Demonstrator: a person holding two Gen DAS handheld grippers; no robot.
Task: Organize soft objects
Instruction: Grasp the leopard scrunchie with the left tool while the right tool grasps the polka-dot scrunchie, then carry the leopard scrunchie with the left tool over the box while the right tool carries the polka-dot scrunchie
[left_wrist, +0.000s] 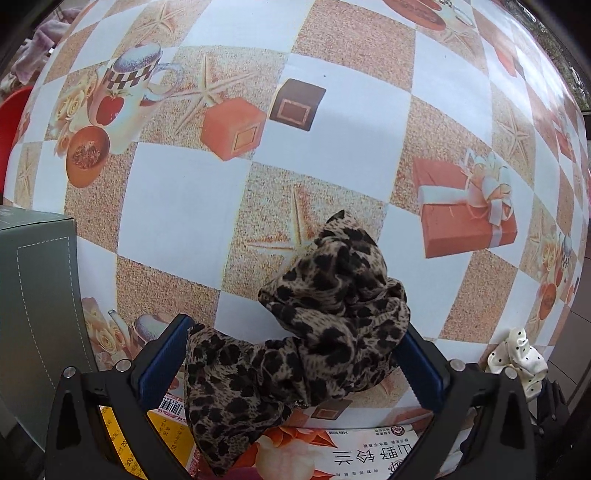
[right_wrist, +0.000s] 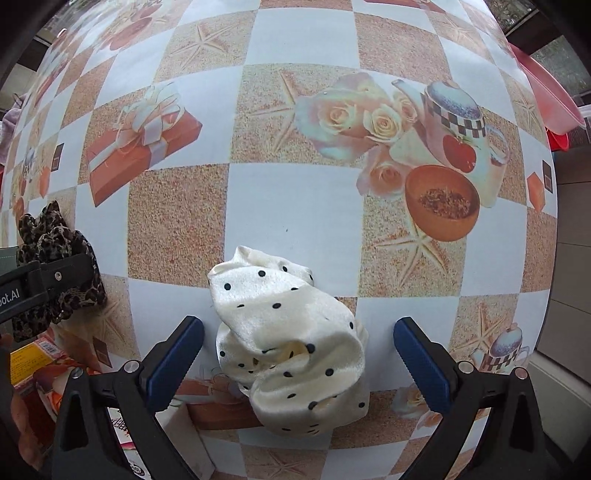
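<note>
Looking along our left tool (left_wrist: 295, 354), we saw it clamped on the leopard scrunchie (left_wrist: 317, 332); only the right view showed our right tool (right_wrist: 298, 349) apart around the dotted scrunchie (right_wrist: 291, 347).

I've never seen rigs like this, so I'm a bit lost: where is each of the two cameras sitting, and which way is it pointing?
Left wrist: sits on the left gripper, looking forward and down at the leopard scrunchie between its blue fingers.
Right wrist: sits on the right gripper, looking down at the polka-dot scrunchie between its open fingers.
Shared: both show the patterned tablecloth and both scrunchies; the right view also catches the left gripper.
</note>
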